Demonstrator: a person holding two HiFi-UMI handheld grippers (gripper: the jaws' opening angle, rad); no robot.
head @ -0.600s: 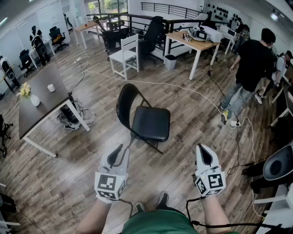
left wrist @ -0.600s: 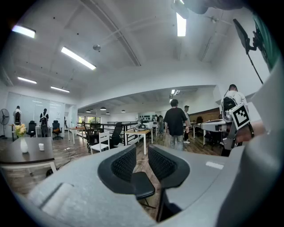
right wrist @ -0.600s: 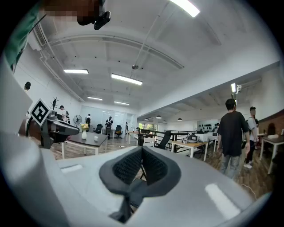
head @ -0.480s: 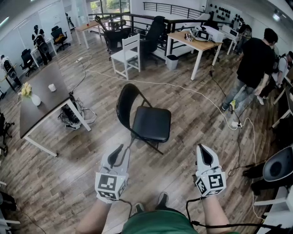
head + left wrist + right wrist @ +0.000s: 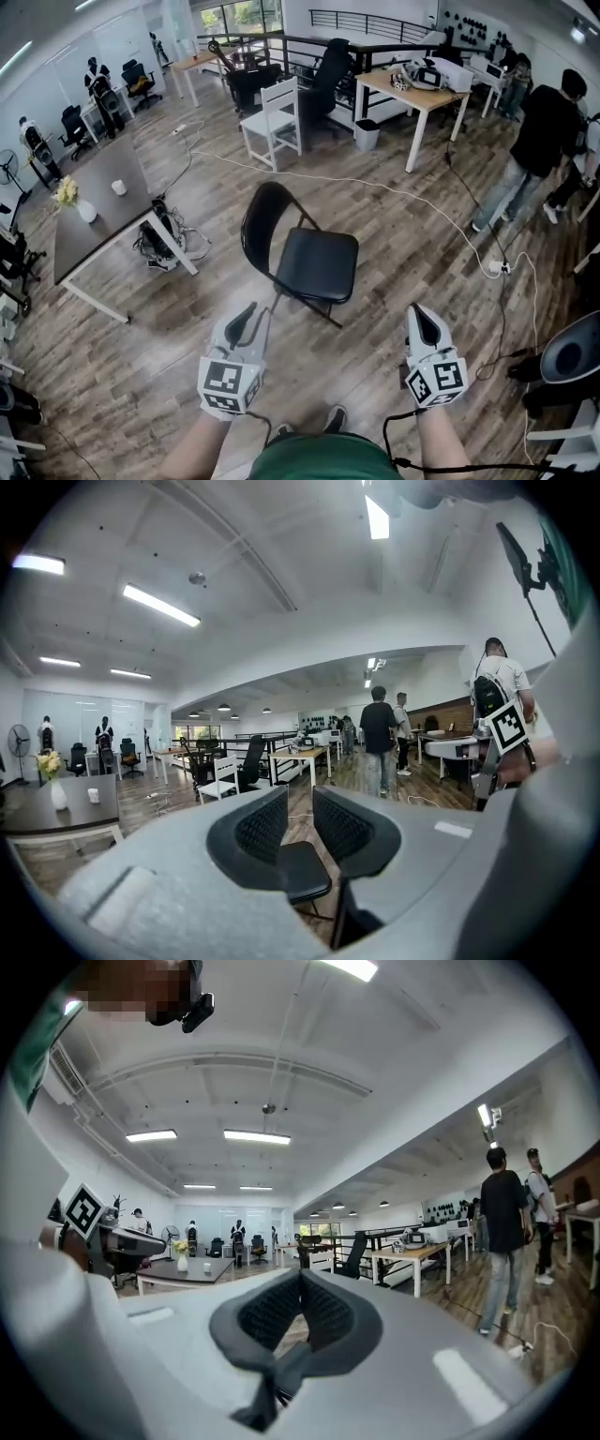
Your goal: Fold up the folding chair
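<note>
The black folding chair [image 5: 317, 263] stands unfolded on the wooden floor in the head view, its rounded backrest [image 5: 266, 223] at the left and its seat towards me. Both grippers hang in front of me, short of the chair and apart from it. My left gripper [image 5: 246, 315] is shut with only a thin slit between its pads and holds nothing; in the left gripper view [image 5: 300, 823] the chair seat [image 5: 306, 875] shows just past the pads. My right gripper [image 5: 419, 315] is shut and empty, its pads meeting in the right gripper view [image 5: 300, 1305].
A dark table [image 5: 101, 201] stands at the left with cables under it. A white cable [image 5: 412, 195] runs across the floor behind the chair. Farther back are a white chair [image 5: 274, 122] and a wooden desk [image 5: 422, 90]. A person [image 5: 539, 150] stands at the right.
The head view has shifted, so the room and the chair sit slightly lower in the picture. The person at the right has stepped farther right. Both grippers stay shut, about where they were.
</note>
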